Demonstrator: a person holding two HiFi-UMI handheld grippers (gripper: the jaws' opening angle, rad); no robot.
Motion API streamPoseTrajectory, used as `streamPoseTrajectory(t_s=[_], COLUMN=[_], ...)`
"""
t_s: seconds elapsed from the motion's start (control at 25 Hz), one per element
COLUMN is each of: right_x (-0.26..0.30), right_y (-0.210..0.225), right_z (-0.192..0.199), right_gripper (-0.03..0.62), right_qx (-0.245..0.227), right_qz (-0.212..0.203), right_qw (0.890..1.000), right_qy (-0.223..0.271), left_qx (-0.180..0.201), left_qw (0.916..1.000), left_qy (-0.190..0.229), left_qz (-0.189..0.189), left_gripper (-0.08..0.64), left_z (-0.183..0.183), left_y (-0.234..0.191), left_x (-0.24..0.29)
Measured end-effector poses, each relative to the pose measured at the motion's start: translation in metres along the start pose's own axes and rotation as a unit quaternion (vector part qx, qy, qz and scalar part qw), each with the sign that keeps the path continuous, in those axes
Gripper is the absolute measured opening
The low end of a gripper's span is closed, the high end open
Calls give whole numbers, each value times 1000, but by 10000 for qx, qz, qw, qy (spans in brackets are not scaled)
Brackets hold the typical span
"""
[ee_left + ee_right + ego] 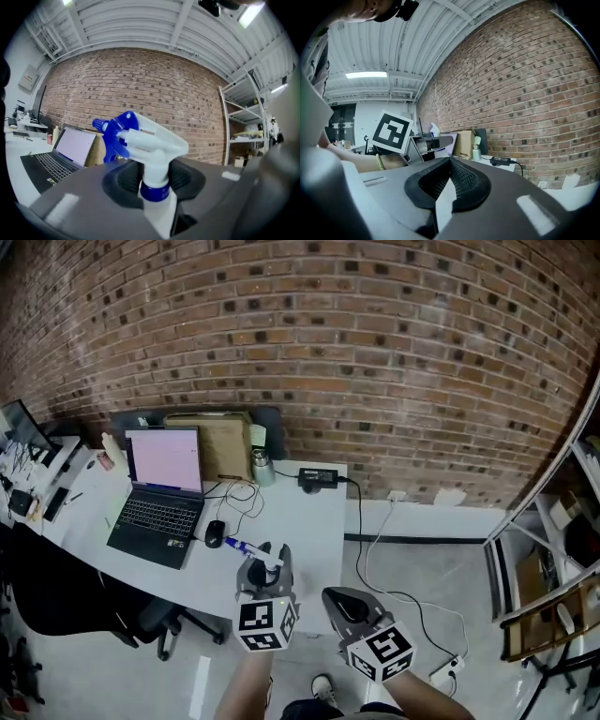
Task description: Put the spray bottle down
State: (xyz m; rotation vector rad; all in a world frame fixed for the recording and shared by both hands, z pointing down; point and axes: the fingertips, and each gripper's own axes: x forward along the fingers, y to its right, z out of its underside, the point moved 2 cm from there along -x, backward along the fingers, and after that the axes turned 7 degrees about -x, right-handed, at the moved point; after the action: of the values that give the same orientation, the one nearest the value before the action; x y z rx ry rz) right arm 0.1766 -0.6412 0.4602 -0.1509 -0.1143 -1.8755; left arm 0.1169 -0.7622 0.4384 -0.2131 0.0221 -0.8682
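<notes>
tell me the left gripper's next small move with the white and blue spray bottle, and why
Probably lower the left gripper toward the bare white table: its jaws clamp the white blue-triggered spray bottle by the neck, upright, not yet set down.

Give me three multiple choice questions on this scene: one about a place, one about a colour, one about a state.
1. In the head view, the mouse lies: A) right of the laptop B) on its keyboard C) on the floor.
2. The spray bottle has a collar that is: A) red B) blue C) green.
3. The left gripper is: A) open and empty B) shut on the mouse C) shut on the spray bottle.

1 A, it sits on the table by the laptop's right edge.
2 B, a blue ring under the white head.
3 C, its jaws clamp the bottle's neck.
</notes>
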Motion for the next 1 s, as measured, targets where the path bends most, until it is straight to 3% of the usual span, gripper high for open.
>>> streamPoseTrajectory(t_s=[0.36, 0.52, 0.84, 0.88, 1.0], right_x=[12, 13, 8, 7, 5], right_y=[6, 6, -4, -7, -20], right_z=[9, 10, 1, 0, -3], right_gripper=[-5, -5, -5, -5, -5], right_qx=[56, 49, 12, 7, -73], right_qz=[111, 84, -79, -136, -295], right_qw=[9999, 9999, 10000, 9999, 9995], right_qy=[-107, -112, 2, 37, 85], left_qx=[135, 141, -84, -151, -240], left_qw=[9997, 9991, 9990, 9990, 9981], left_qy=[-191, -389, -444, -410, -375], left_qz=[-17, -56, 21, -18, -415], left_gripper=[132, 193, 213, 202, 62], left_z=[18, 27, 25, 24, 24], left_y=[-3, -7, 6, 8, 10], left_x=[24, 28, -20, -33, -68])
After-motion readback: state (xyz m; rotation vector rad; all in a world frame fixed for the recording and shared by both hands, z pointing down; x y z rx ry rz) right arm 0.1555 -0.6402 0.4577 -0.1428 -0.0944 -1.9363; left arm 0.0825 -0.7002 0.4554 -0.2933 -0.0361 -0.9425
